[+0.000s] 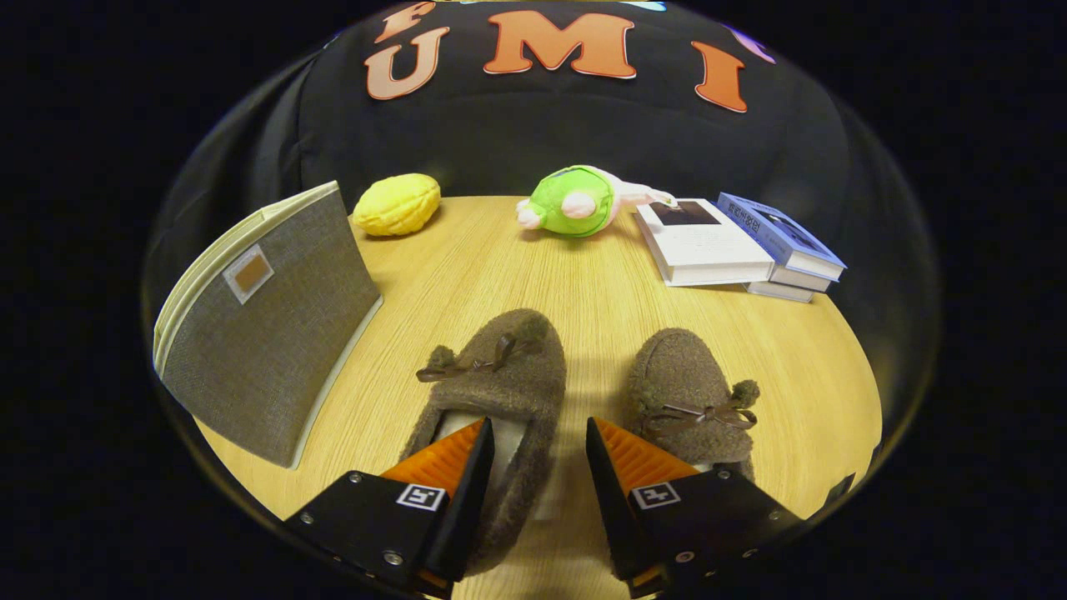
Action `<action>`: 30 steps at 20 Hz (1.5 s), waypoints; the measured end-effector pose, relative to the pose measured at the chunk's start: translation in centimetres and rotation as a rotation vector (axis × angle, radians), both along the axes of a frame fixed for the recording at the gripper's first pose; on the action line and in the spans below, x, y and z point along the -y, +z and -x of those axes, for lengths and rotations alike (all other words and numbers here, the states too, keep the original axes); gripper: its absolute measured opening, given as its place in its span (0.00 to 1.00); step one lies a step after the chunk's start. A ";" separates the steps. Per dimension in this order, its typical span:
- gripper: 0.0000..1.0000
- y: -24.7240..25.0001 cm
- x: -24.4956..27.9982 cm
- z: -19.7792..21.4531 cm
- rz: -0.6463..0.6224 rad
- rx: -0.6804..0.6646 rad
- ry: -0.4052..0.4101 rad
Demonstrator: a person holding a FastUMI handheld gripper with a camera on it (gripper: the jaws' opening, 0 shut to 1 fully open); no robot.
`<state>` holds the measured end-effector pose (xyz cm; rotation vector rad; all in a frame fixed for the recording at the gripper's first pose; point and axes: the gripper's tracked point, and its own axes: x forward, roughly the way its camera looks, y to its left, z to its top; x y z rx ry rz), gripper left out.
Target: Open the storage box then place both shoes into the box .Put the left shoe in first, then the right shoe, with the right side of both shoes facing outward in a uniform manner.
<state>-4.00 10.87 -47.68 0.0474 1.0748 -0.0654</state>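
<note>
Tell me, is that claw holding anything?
Nothing is gripped yet. The gripper is open, straddling the side wall of the left fuzzy brown slipper.

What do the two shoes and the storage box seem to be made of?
Left shoe, between the open hand-held gripper fingers, and right shoe: brown fuzzy fleece, matte, judging by the nubby pile. Storage box: probably grey woven fabric; the weave shows.
</note>
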 end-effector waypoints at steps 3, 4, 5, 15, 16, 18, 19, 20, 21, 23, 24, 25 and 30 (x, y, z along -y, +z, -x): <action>0.50 -1.6 -0.2 -0.5 -0.022 -0.025 -0.029; 0.43 -1.7 -0.3 -0.7 -0.034 -0.024 -0.048; 0.34 -1.7 0.0 -0.9 -0.030 -0.017 -0.063; 0.04 3.8 -1.7 -2.9 -0.238 0.034 -0.239; 0.04 5.0 -2.0 -3.5 -0.243 0.050 -0.236; 0.04 7.9 -2.7 -4.9 -0.228 0.094 -0.217; 0.05 9.4 -3.4 -5.7 -0.227 0.117 -0.204; 0.04 10.8 -4.0 -6.5 -0.224 0.138 -0.192; 0.04 12.2 -4.7 -7.4 -0.220 0.157 -0.181; 0.04 14.7 -6.5 -9.0 -0.223 0.185 -0.156; 0.04 15.9 -7.8 -9.8 -0.239 0.195 -0.140; 0.04 16.9 -9.3 -10.5 -0.265 0.198 -0.132; 0.04 19.8 -16.9 -11.8 -0.387 0.163 -0.052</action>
